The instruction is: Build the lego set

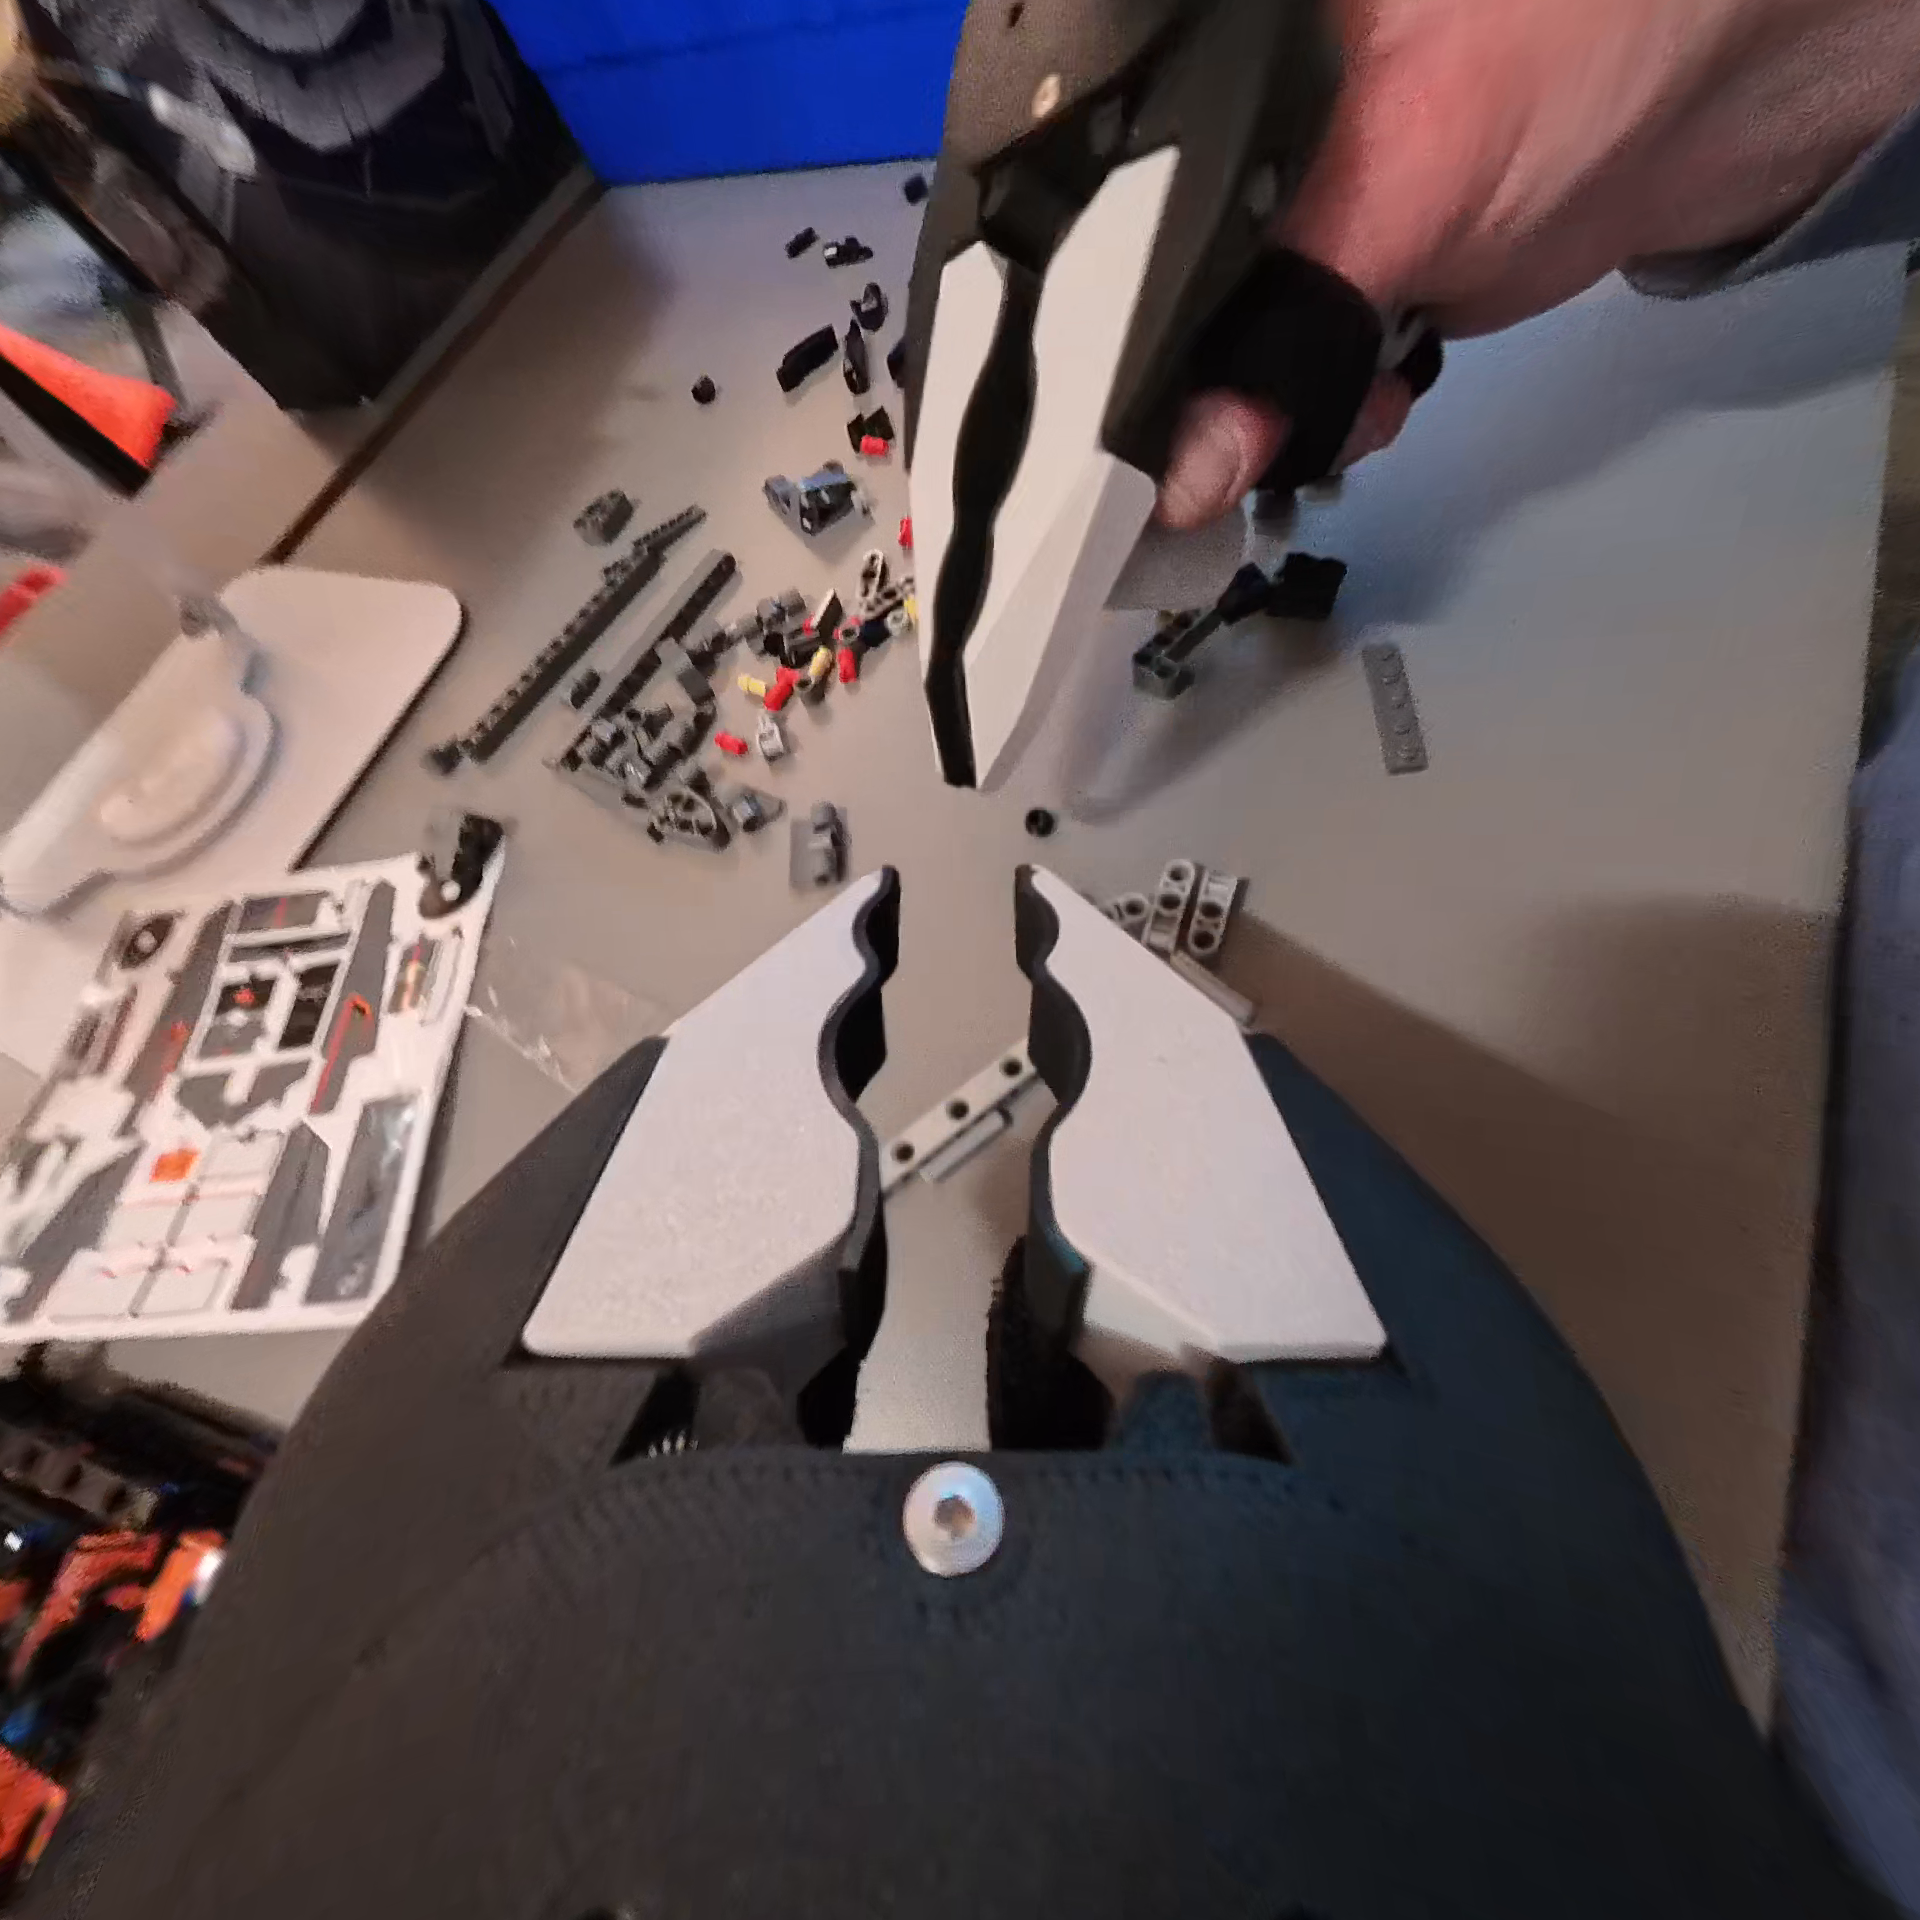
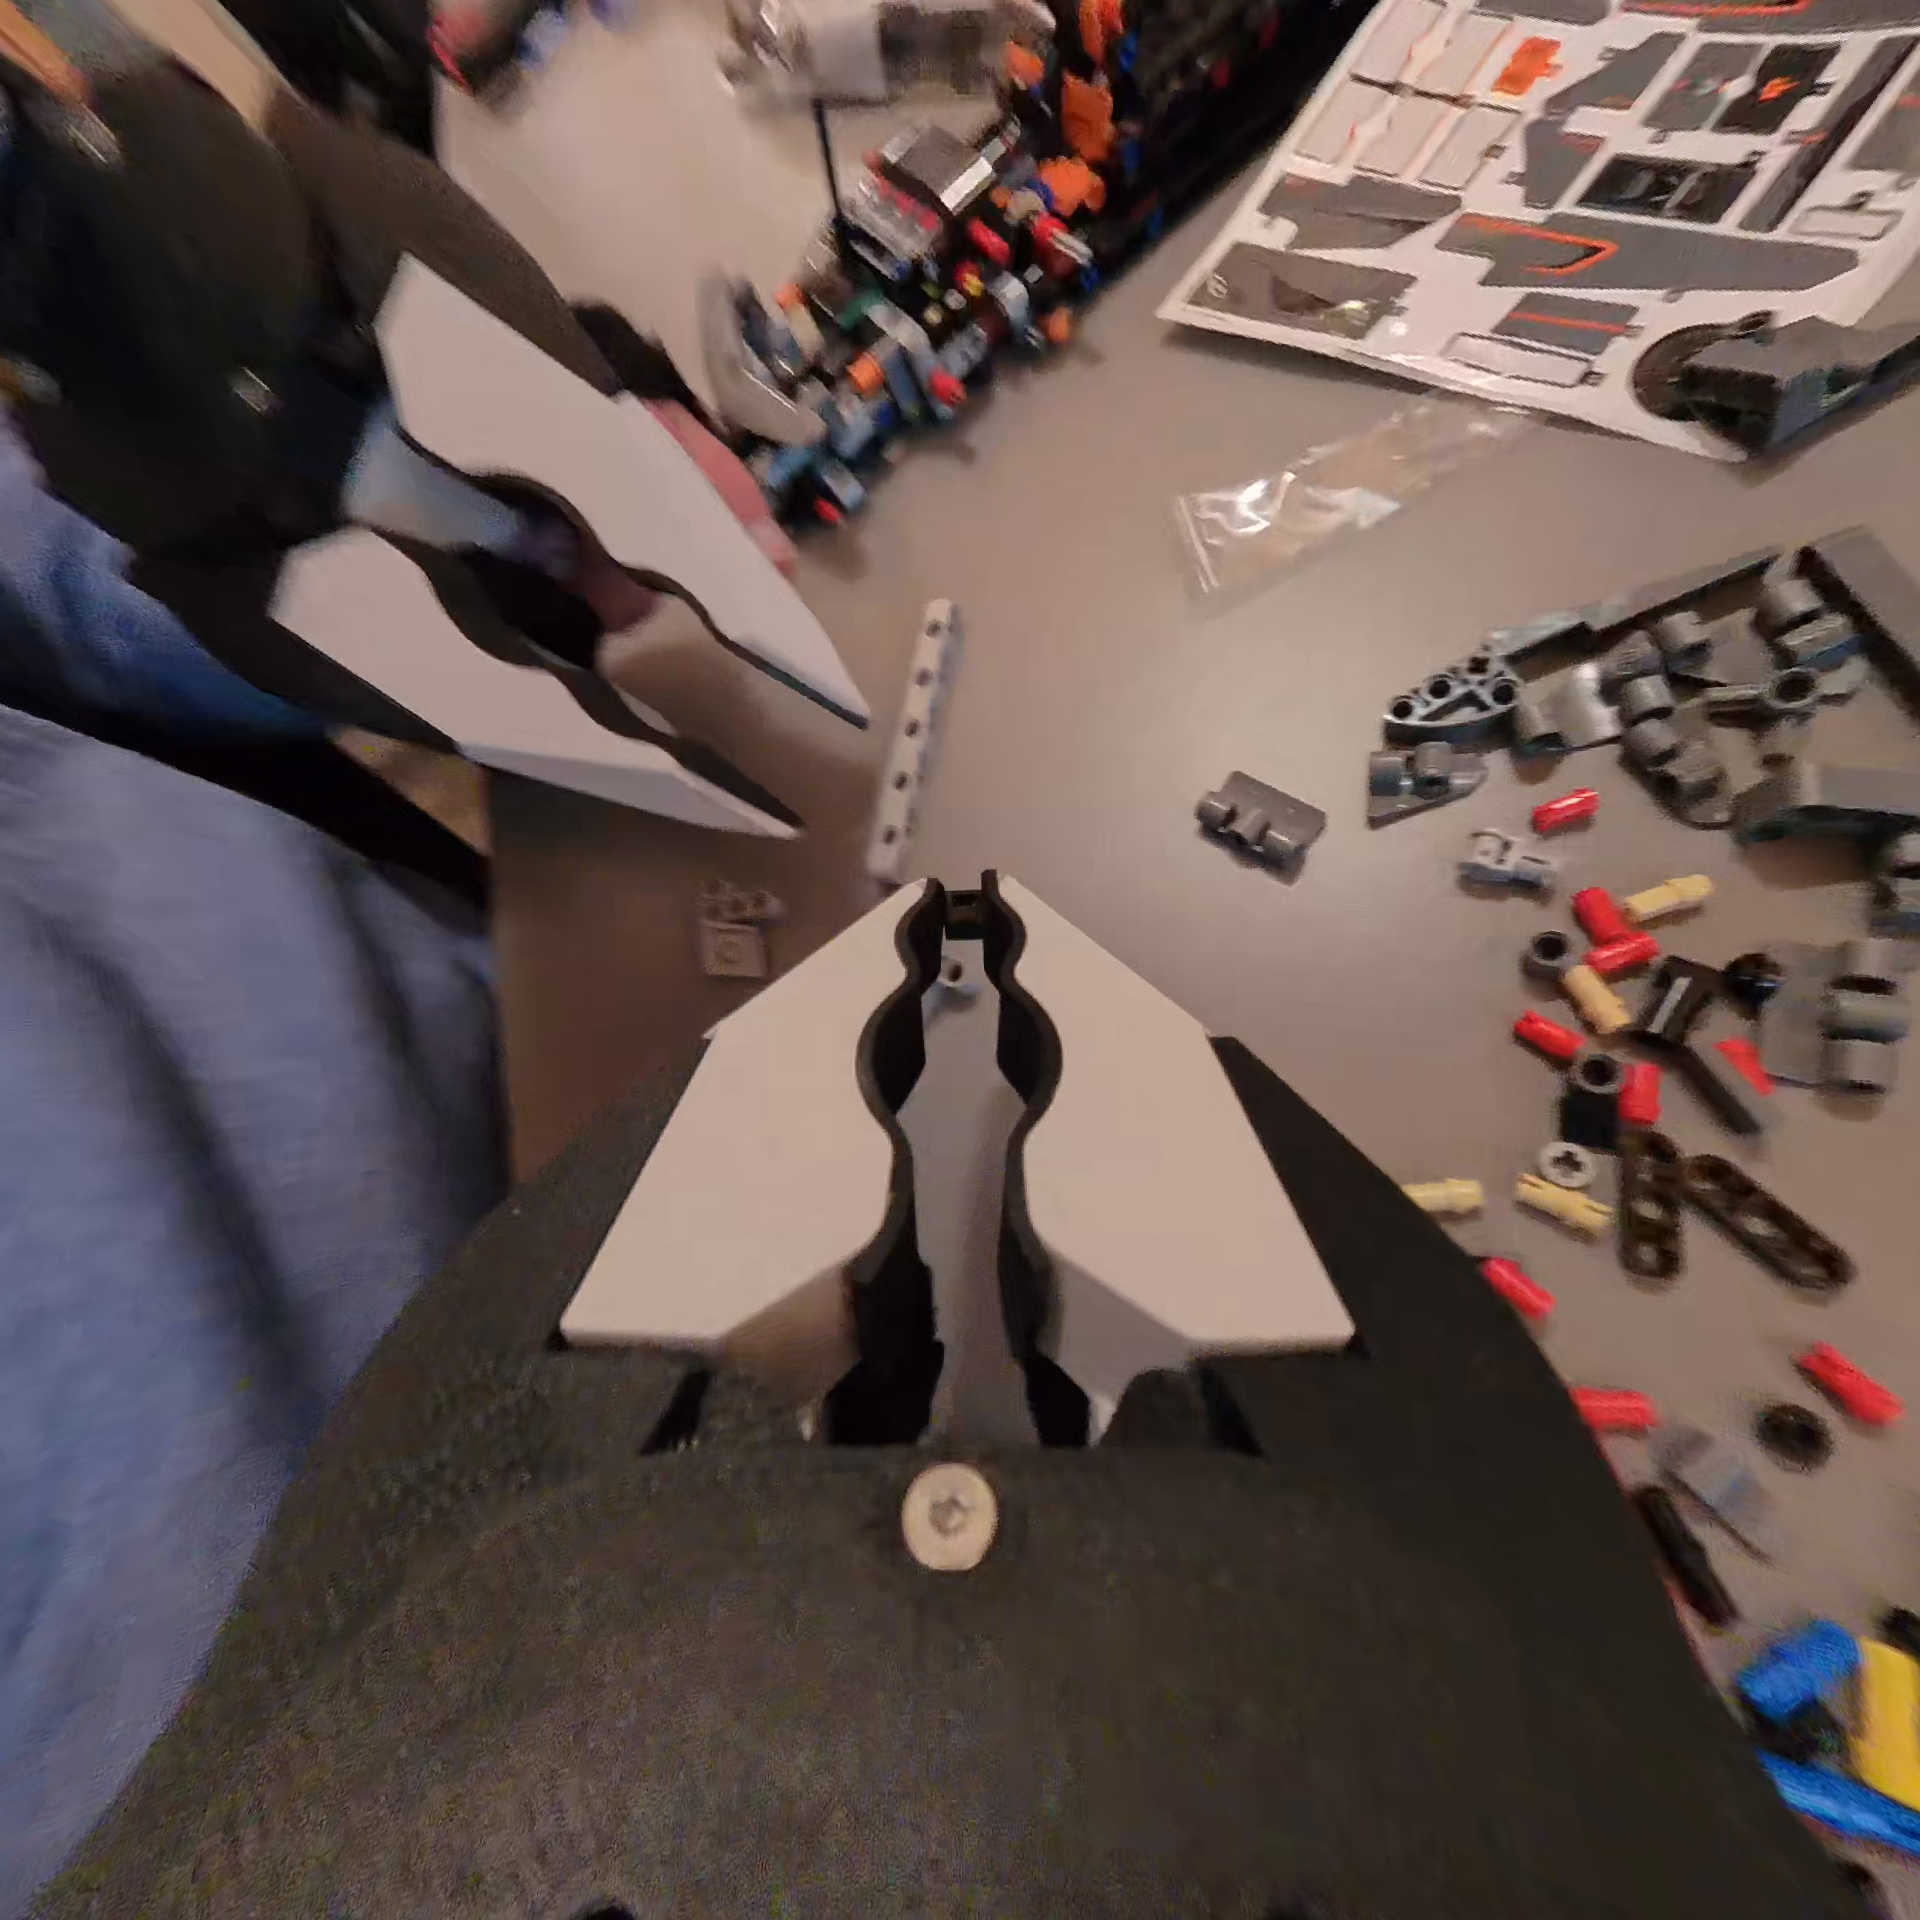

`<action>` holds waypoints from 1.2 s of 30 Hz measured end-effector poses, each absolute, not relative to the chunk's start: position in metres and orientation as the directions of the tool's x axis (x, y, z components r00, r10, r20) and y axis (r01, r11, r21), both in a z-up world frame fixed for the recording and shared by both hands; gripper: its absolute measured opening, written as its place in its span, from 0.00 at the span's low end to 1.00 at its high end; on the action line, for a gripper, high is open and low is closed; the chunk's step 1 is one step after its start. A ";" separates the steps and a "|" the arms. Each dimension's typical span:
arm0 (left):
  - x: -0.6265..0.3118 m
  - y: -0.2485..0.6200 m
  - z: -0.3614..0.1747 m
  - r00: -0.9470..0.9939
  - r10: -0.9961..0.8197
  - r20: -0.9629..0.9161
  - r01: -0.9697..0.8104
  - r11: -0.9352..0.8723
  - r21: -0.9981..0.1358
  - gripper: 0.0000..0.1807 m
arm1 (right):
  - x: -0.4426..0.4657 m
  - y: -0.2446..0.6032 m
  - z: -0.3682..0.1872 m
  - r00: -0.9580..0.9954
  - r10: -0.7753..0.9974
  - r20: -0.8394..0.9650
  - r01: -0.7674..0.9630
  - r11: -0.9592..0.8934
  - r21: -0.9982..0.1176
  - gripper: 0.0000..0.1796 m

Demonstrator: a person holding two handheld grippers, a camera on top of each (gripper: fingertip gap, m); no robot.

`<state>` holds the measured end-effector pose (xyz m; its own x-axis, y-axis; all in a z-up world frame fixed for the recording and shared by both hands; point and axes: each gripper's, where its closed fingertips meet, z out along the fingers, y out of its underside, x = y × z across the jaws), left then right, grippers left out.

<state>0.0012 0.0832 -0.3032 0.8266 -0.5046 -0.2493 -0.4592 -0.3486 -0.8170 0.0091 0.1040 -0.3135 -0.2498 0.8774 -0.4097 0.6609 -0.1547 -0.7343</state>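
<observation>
My left gripper (image 1: 956,894) is open and empty, held low over the grey table (image 1: 1507,935). A light grey beam with holes (image 1: 961,1117) lies on the table under its fingers. My right gripper (image 2: 962,891) is shut on a small black piece (image 2: 964,912) pinched at its tips. In the left wrist view the right gripper (image 1: 966,779) points down just beyond my left tips, with a hand on its handle. A small black round piece (image 1: 1039,821) lies beside it. In the right wrist view the left gripper (image 2: 831,774) is at the upper left, next to the beam (image 2: 914,727).
Several loose dark, red and tan pieces (image 1: 665,707) (image 2: 1662,935) are spread on the table. A sticker sheet (image 1: 239,1101) (image 2: 1610,187) lies nearby. A part-built colourful model (image 2: 935,260), a clear bag (image 2: 1288,509), a dark grey plate (image 1: 1392,707) and light grey connectors (image 1: 1184,904) also lie there.
</observation>
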 end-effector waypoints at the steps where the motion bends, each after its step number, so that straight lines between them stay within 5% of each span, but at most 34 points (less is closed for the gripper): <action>1: 0.005 0.086 -0.301 0.812 -0.512 -0.281 -0.485 -0.323 -0.813 0.12 | 0.010 0.103 -0.308 -0.257 0.846 -0.466 0.652 -0.204 -0.730 0.02; 10: 0.023 0.104 -0.287 0.700 -0.479 -0.529 -0.658 -0.146 -0.738 0.11 | 0.016 0.096 -0.286 -0.319 0.645 -0.694 0.618 -0.413 -0.669 0.02; 36: 0.015 0.116 -0.246 0.810 -0.374 -0.452 -0.520 -0.100 -0.849 0.01 | 0.004 0.111 -0.243 -0.338 0.437 -0.833 0.420 -0.722 -0.549 0.03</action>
<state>0.0152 0.1157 -0.2465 0.8100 -0.3735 -0.4521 -0.5197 -0.0998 -0.8485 0.0039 0.1106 -0.2430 -0.3384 0.4369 -0.8334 0.4201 -0.7223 -0.5493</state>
